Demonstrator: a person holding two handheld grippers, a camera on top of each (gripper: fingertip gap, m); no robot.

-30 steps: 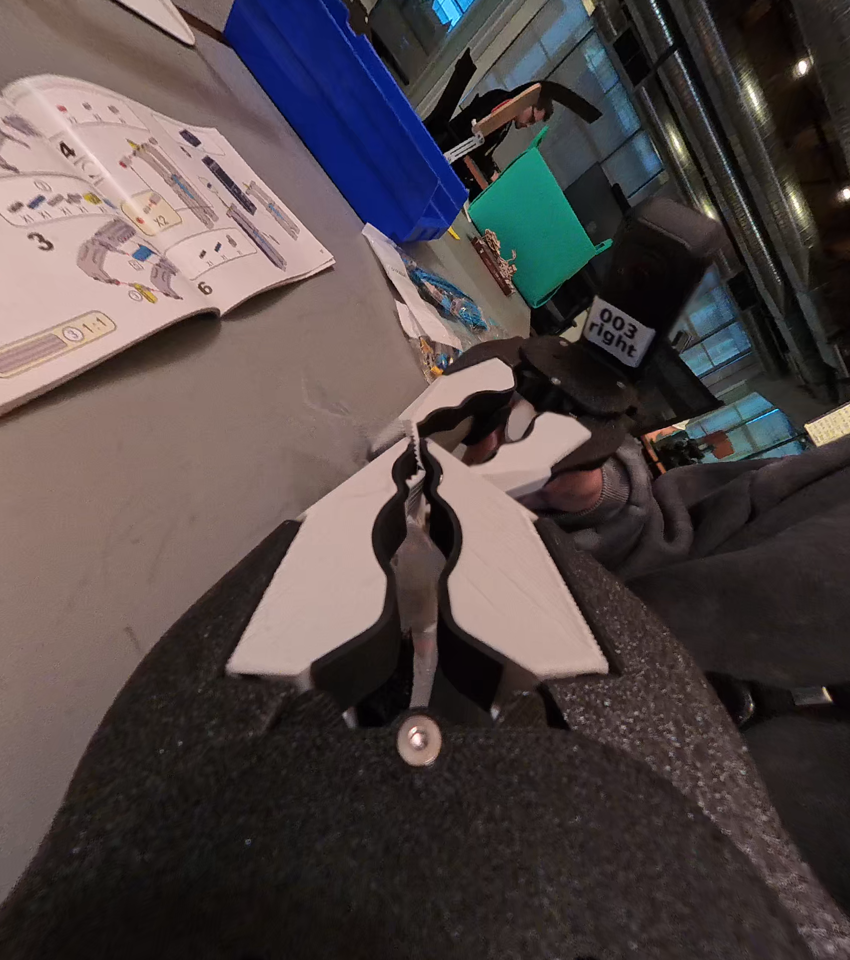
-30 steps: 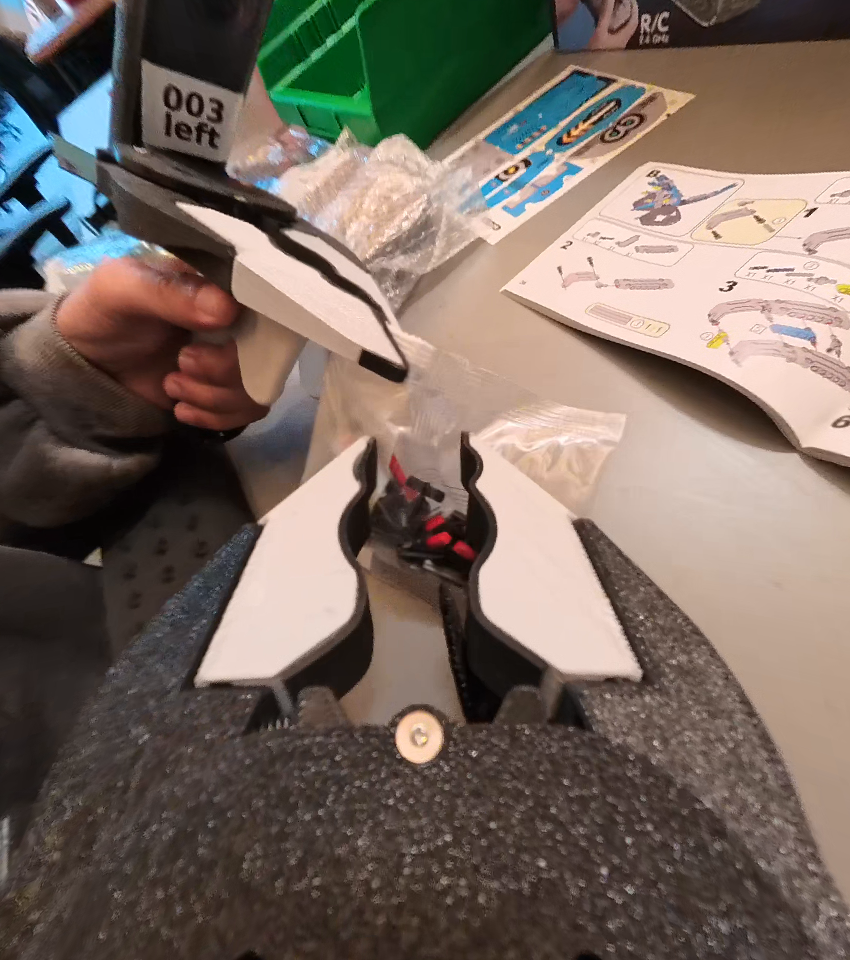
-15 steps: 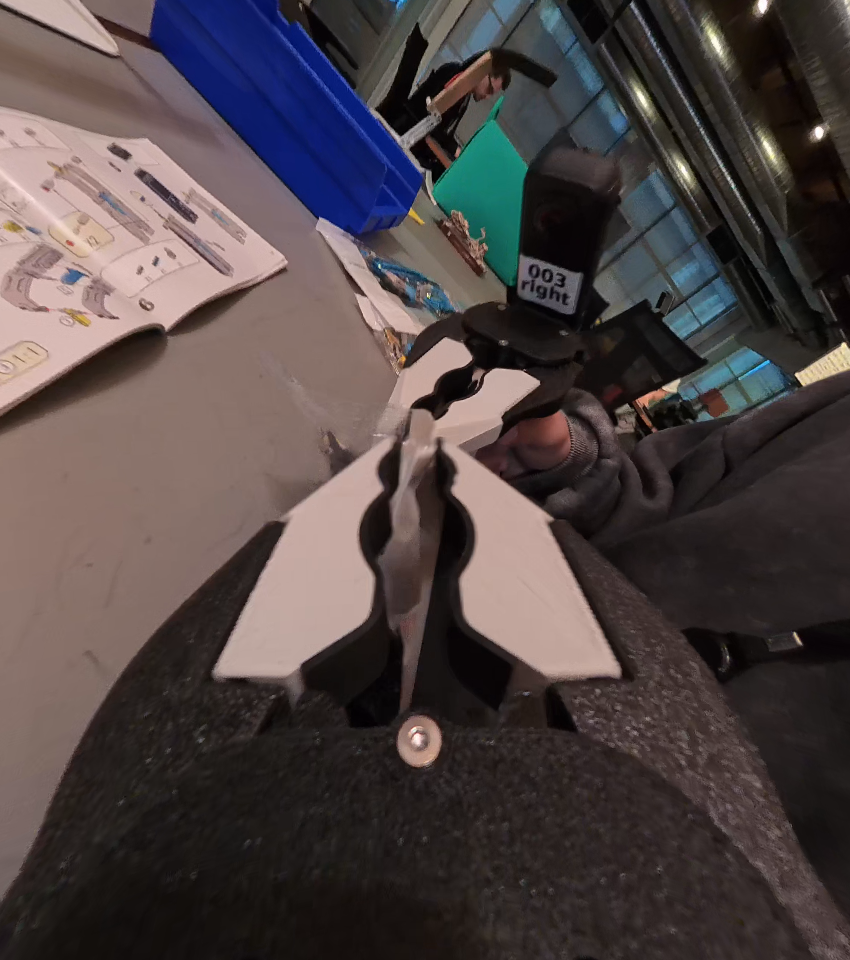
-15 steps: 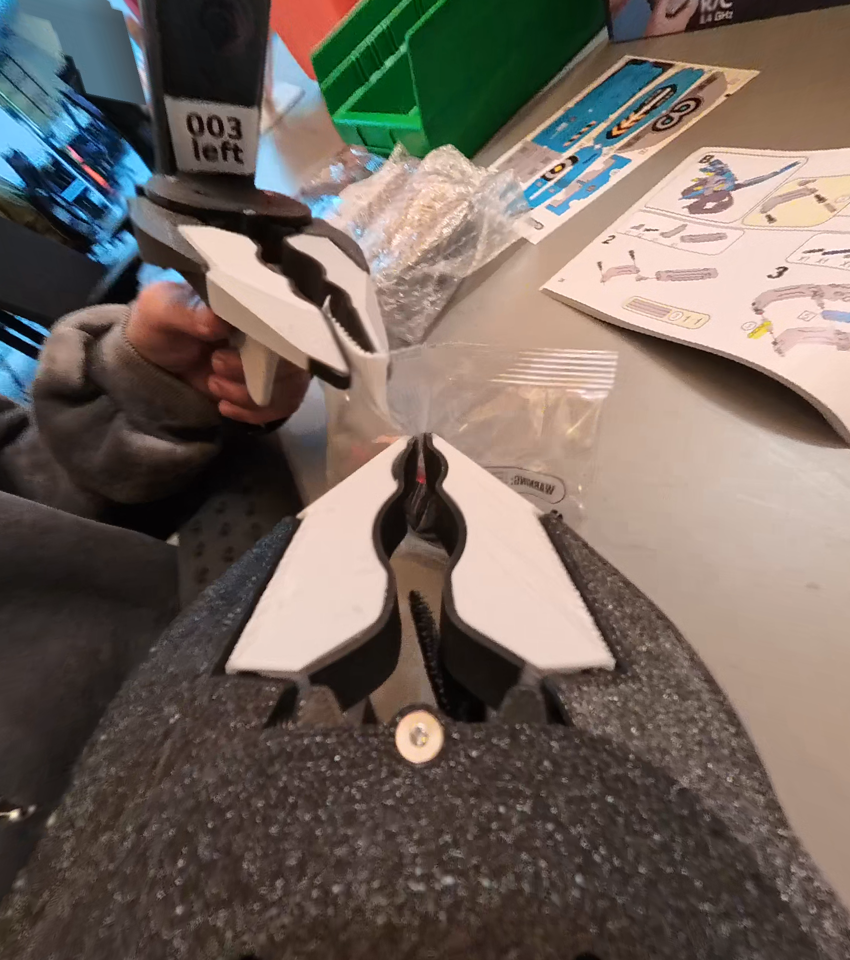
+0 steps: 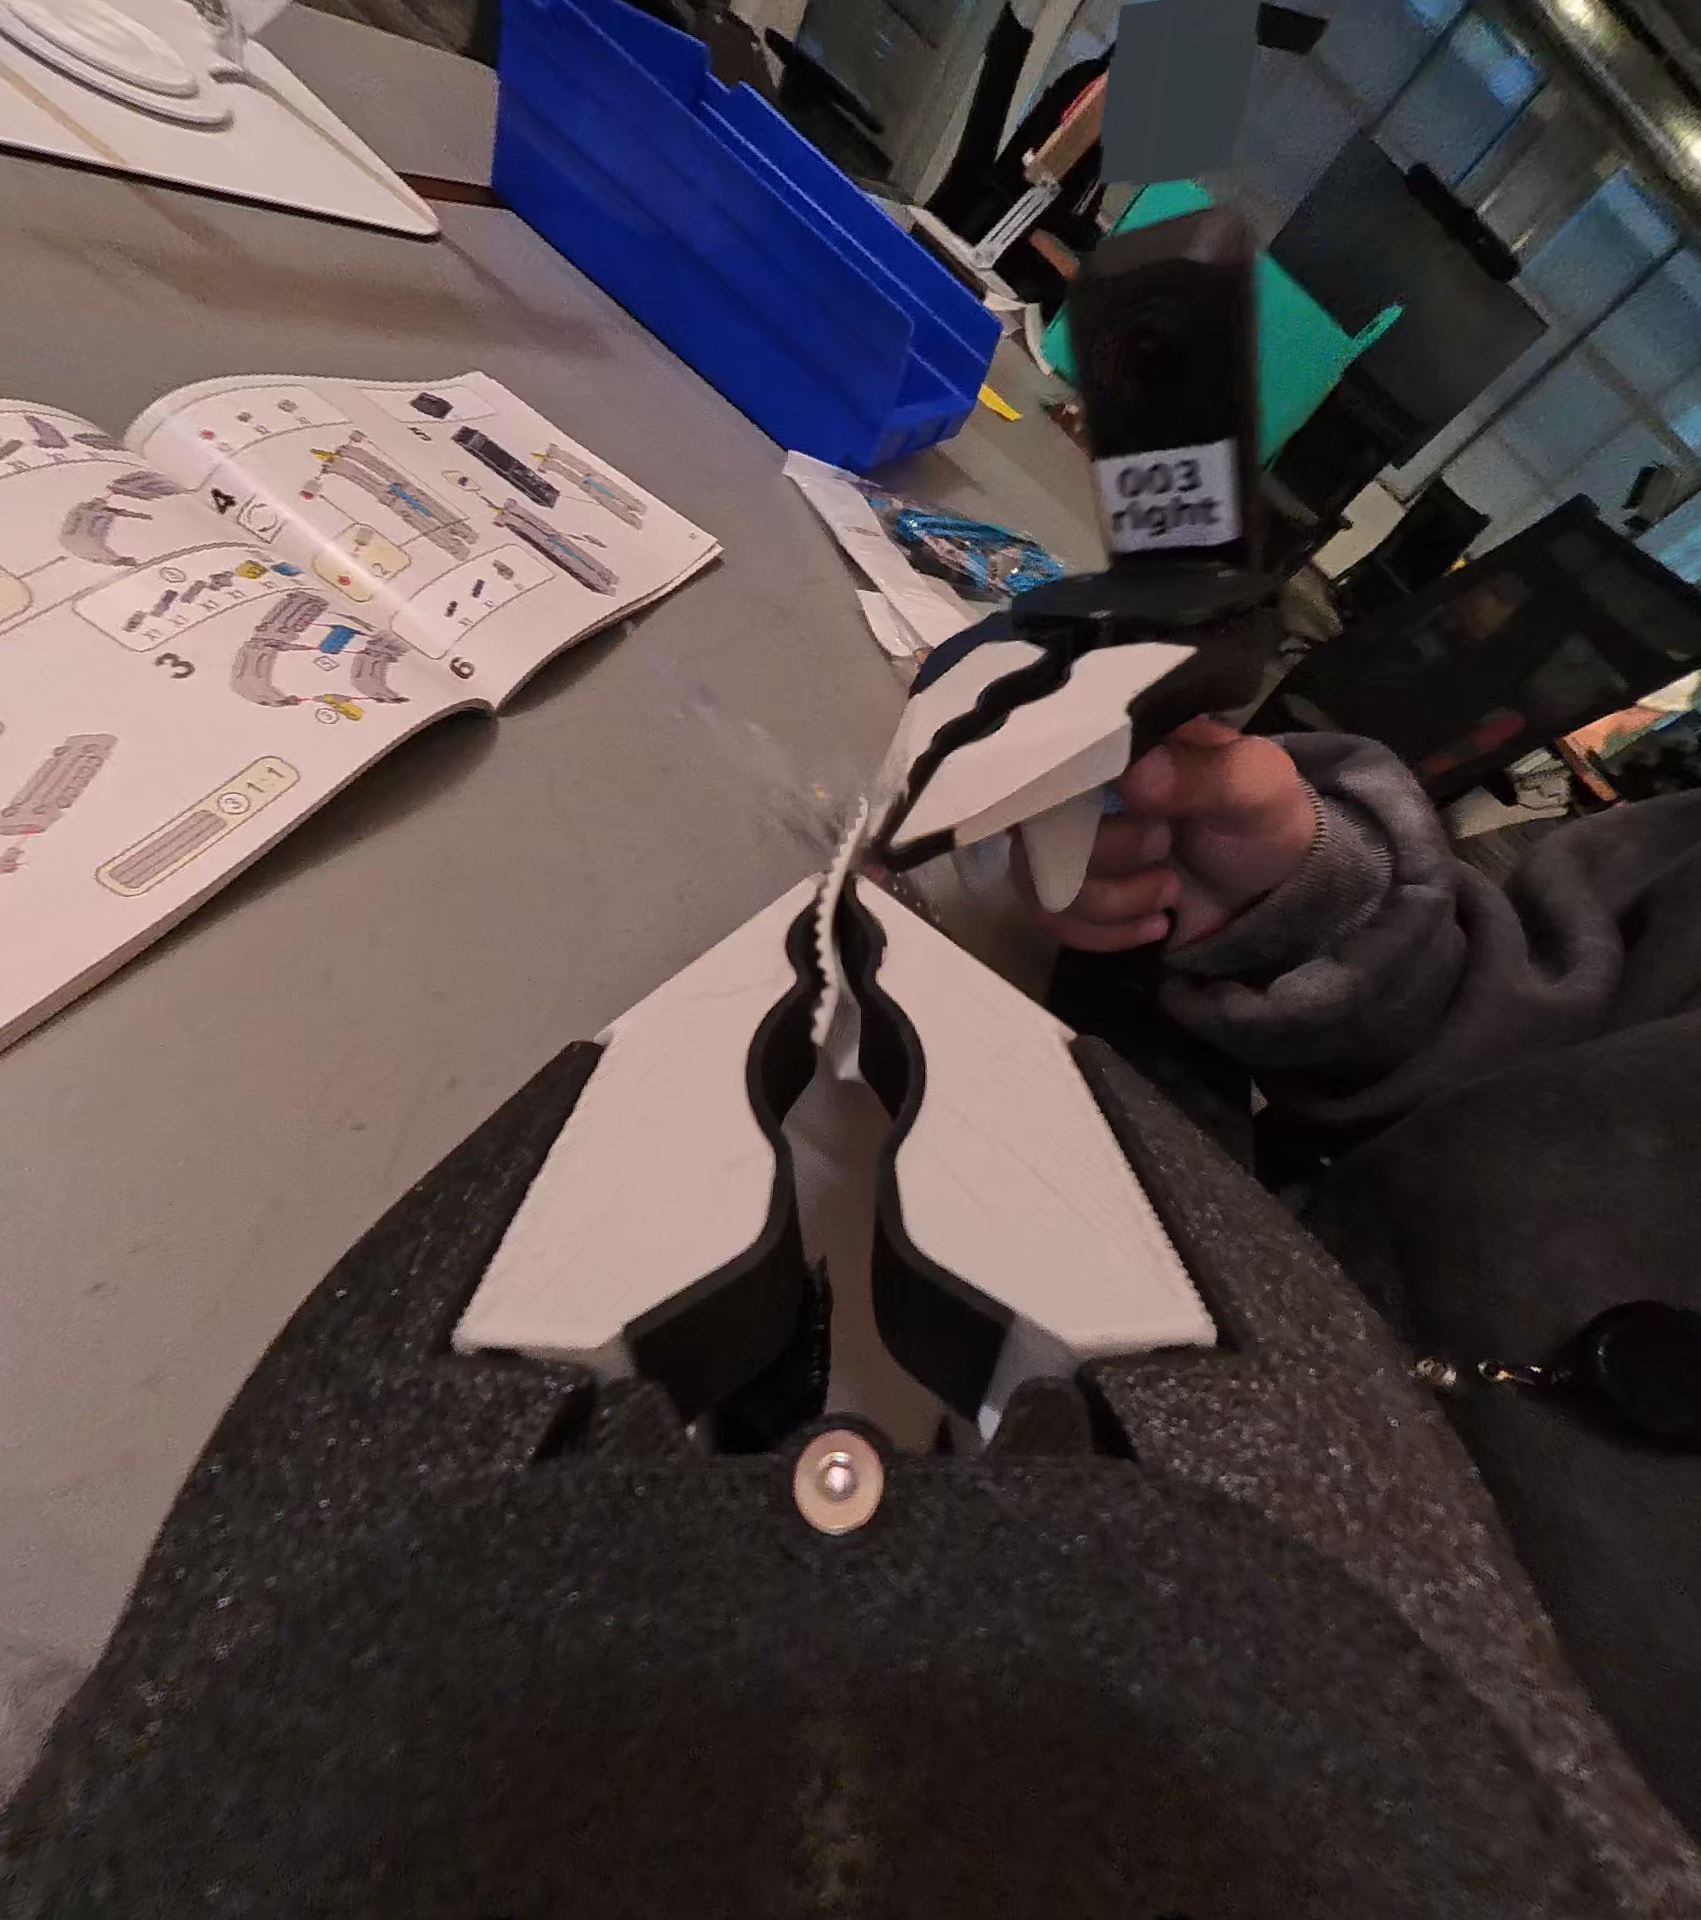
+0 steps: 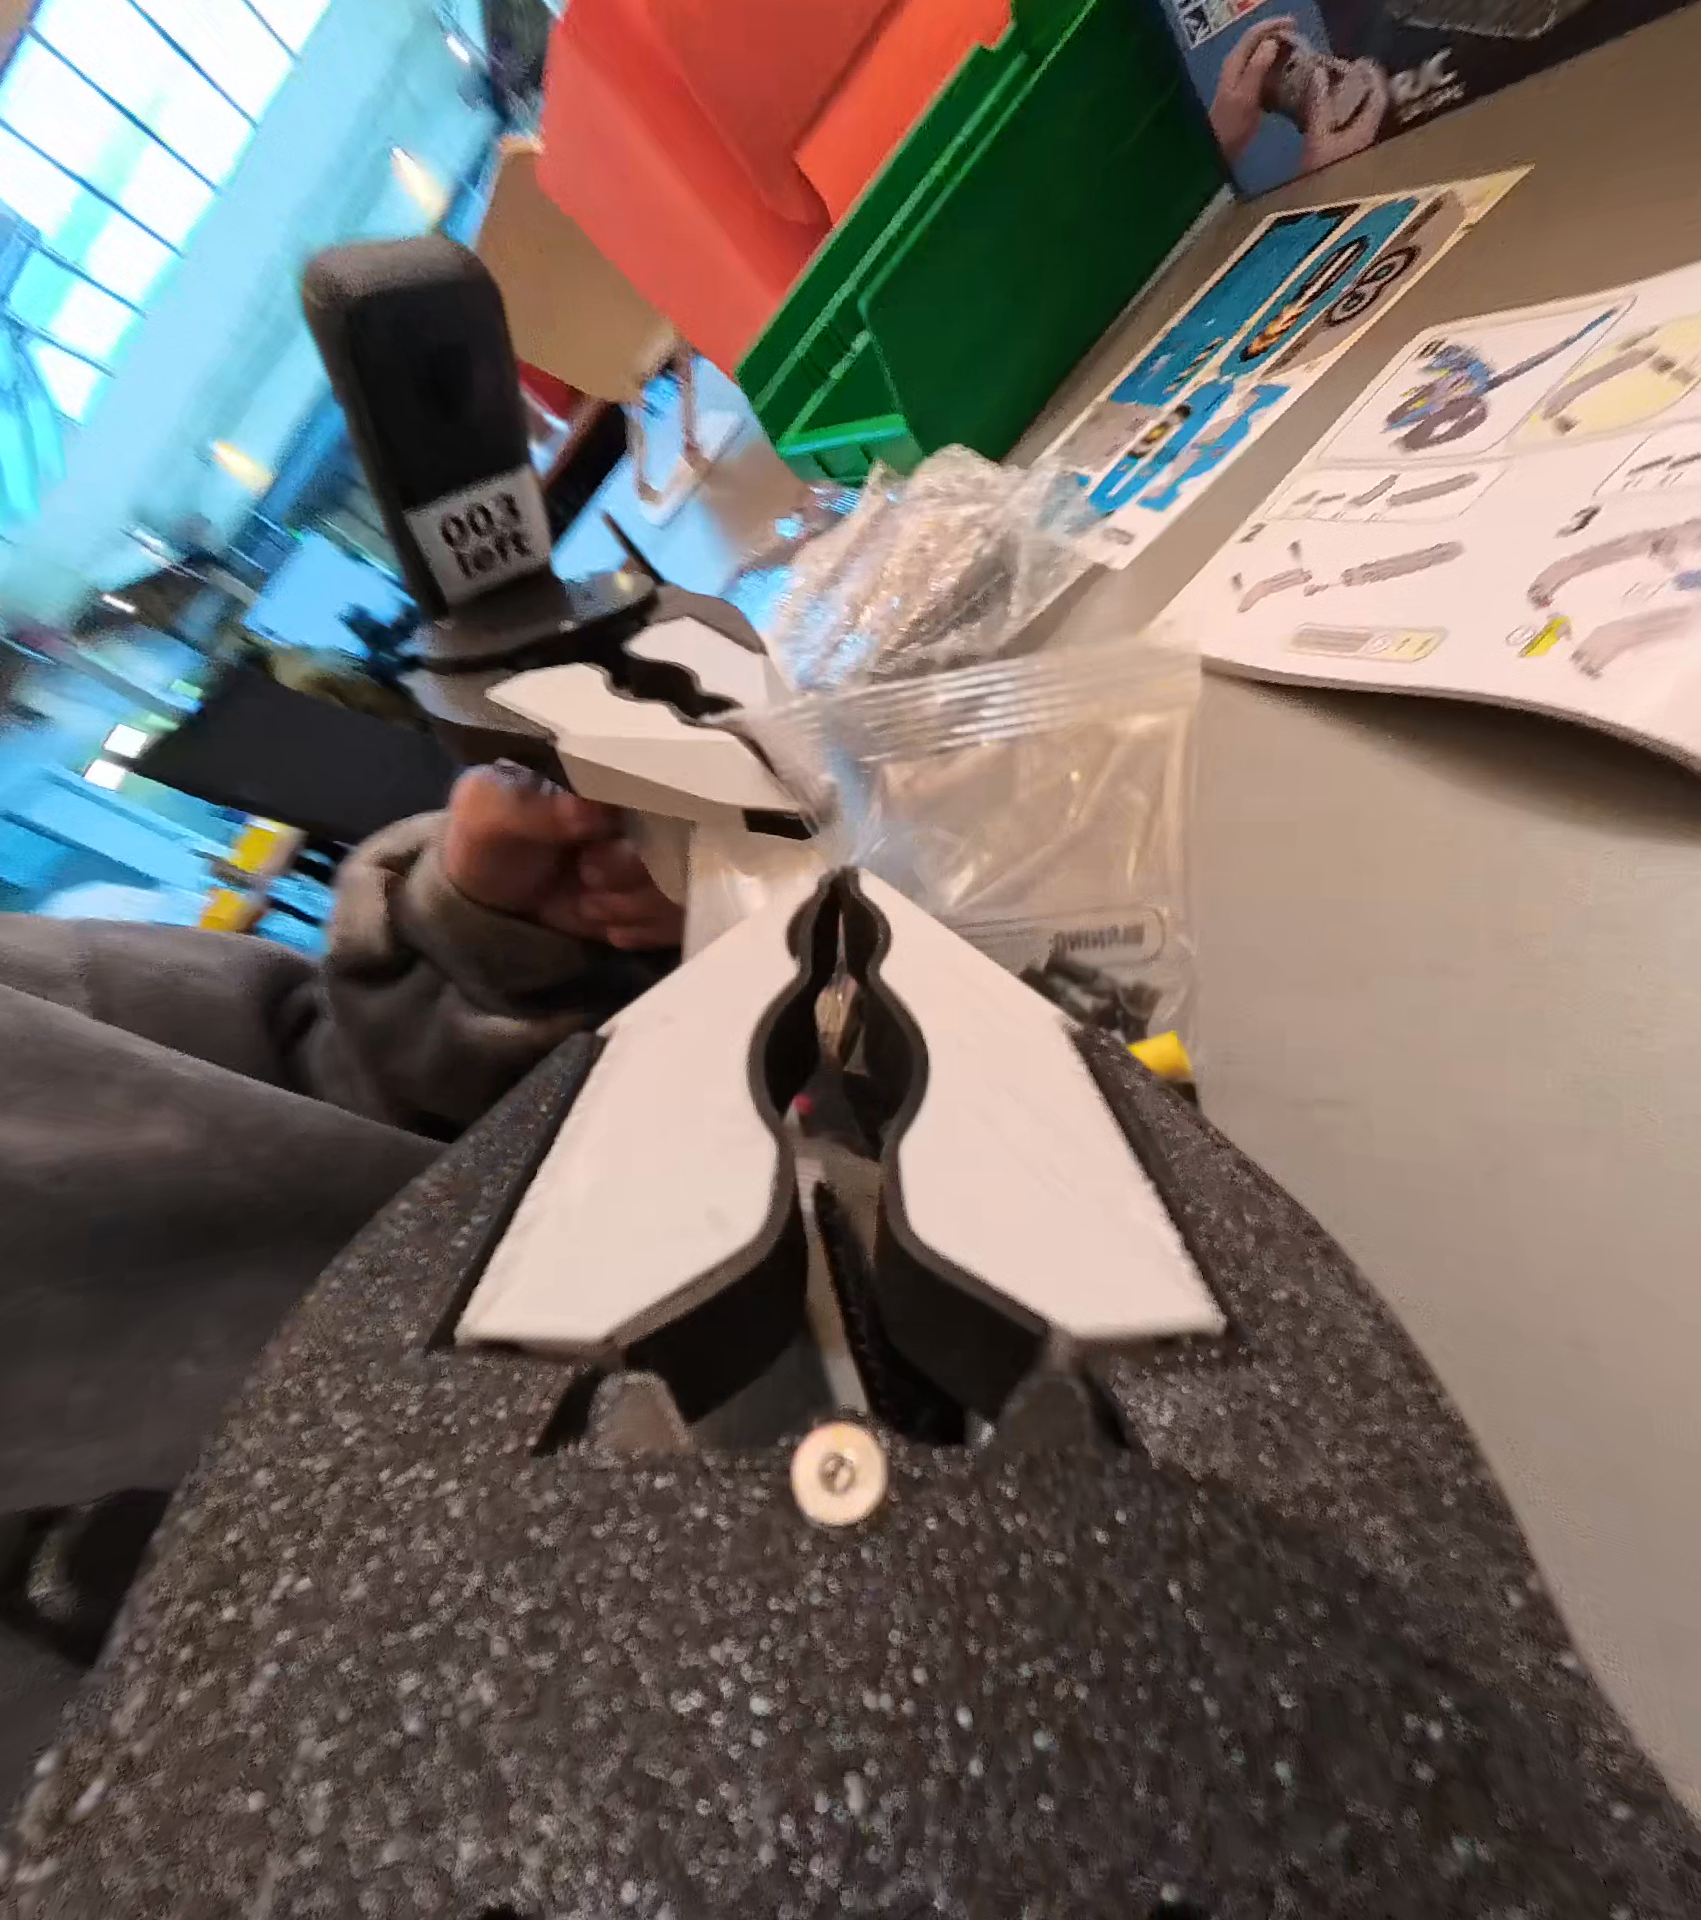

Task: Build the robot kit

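A small clear plastic bag (image 6: 1022, 821) with small dark, red and yellow parts in it hangs at the table's near edge. My left gripper (image 5: 835, 894) is shut on the bag's top edge (image 5: 830, 977). My right gripper (image 6: 841, 883) is shut on the same bag close beside it. Both grippers' tips almost touch. In the left wrist view the right gripper (image 5: 882, 847) shows just ahead, held by a hand (image 5: 1199, 831). In the right wrist view the left gripper (image 6: 804, 805) shows at the left, pinching the bag's corner.
An open instruction booklet (image 5: 202, 644) lies on the grey table (image 5: 254, 1091). A blue bin (image 5: 721, 239) stands behind it. In the right wrist view a crumpled clear bag (image 6: 929, 561), a sticker sheet (image 6: 1261, 332), a green bin (image 6: 981, 270) and an orange bin (image 6: 721, 156) sit further back. Only a small space, under 4 cm, lies between the two pairs of fingers.
My right gripper closed on the bag, which the left one was holding. Both grippers then tilted and drew the bag's top taut between them.
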